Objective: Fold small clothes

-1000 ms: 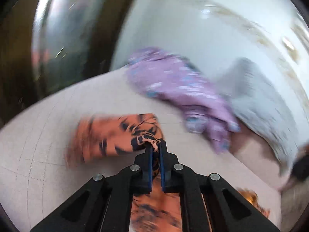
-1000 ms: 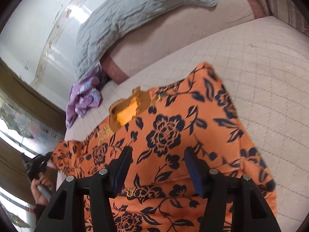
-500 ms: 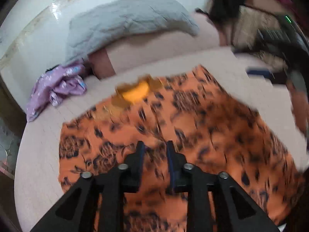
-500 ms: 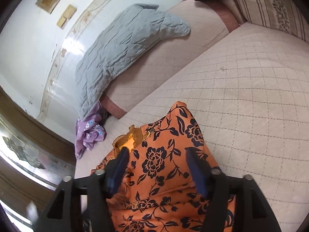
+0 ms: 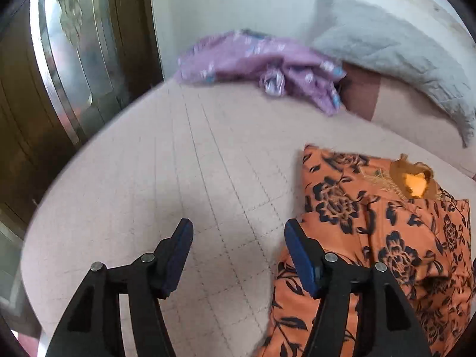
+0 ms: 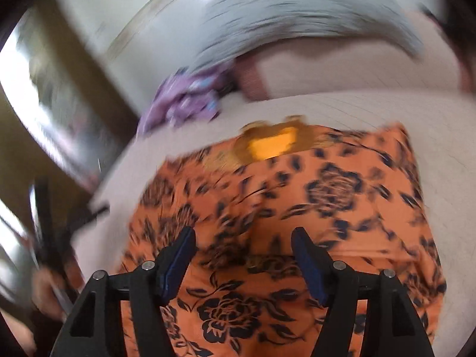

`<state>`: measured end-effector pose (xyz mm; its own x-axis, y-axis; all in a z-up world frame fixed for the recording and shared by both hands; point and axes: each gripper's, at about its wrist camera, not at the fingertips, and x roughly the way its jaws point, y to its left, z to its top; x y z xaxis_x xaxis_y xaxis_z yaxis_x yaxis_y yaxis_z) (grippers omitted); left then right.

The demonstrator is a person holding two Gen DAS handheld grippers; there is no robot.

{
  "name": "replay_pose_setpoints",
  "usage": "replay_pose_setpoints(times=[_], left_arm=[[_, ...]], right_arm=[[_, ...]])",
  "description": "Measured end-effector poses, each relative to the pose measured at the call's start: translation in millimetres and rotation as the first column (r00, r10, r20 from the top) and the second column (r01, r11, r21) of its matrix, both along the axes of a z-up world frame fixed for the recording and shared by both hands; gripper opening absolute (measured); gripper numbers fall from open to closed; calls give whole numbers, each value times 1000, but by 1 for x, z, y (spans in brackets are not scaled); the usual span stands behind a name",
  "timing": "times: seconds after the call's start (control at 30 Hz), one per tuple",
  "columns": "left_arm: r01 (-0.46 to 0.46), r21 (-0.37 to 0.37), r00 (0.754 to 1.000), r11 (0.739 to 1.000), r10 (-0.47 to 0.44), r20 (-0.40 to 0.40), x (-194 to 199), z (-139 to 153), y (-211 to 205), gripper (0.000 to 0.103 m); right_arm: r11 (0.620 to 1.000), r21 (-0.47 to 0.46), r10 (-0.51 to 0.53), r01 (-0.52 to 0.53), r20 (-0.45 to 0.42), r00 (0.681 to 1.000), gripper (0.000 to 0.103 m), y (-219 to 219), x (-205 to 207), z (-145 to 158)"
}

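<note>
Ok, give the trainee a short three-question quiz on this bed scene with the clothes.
1. True or false: the left gripper is clamped on the orange floral garment.
2. Which lies nearest the grey pillow? A) purple garment B) a book C) a shoe
3. Fill in: the right gripper hovers over the ____ garment.

Key:
1. False; its jaws stand open over the bare bed cover, just having opened.
2. A
3. orange floral

Grey quilted pillow [image 5: 386,41] at one o'clock against the white wall [image 5: 226,3]; wooden door frame [image 5: 17,119] at nine o'clock.
</note>
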<state>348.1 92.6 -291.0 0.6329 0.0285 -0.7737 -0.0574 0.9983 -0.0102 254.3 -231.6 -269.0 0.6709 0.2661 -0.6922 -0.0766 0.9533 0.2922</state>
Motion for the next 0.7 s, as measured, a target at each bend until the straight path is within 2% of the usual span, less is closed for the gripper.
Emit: replay_pose_setpoints(times=[0.07,0.17,0.2,0.27,0.3,0.4,0.43,0.5,0.53,0.57,0.6,0.63,0.7], left_arm=[[7,-42,999,999,-9,-48,9,-10,1,64],[33,-8,998,999,-33,-60,7,-16,-7,64],[38,-5,997,999,-38,-61,7,-15,-8,64],[48,-12,996,999,-49,-78,11,-19,-13,64],[49,-11,994,999,-50,-97,14,-22,-13,64],[50,-3,989,999,-50,-137,19,-32,-17,64],[52,-2,989,999,-52,-139,19,-32,-17,64],[59,3,989,998,-58,-136,18,-33,-18,64],[64,6,989,998,-62,-135,17,-32,-18,64],[65,6,989,998,-64,-134,16,-32,-18,64],[65,5,989,998,-64,-135,16,-32,-17,64],[65,4,989,998,-64,-136,16,-33,-17,64],[63,5,989,998,-62,-137,15,-34,-16,64]], right_arm=[[989,-132,73,-74,-16,997,71,33,5,-6],[915,-374,144,-152,-51,988,71,73,14,-17],[869,-463,165,-175,-63,984,71,85,18,-22],[801,-560,200,-211,-82,976,71,98,24,-27],[750,-619,223,-234,-97,970,71,109,30,-31],[630,-717,264,-299,-164,950,70,134,47,-48],[576,-748,275,-329,-202,940,70,144,54,-59],[505,-797,295,-331,-201,934,66,157,63,-66],[502,-801,305,-326,-189,933,58,160,67,-65],[528,-783,304,-330,-189,934,25,160,71,-61],[574,-752,280,-325,-193,941,13,157,77,-54],[603,-738,265,-303,-173,949,13,152,79,-47],[662,-718,234,-216,-76,969,9,135,76,-22]])
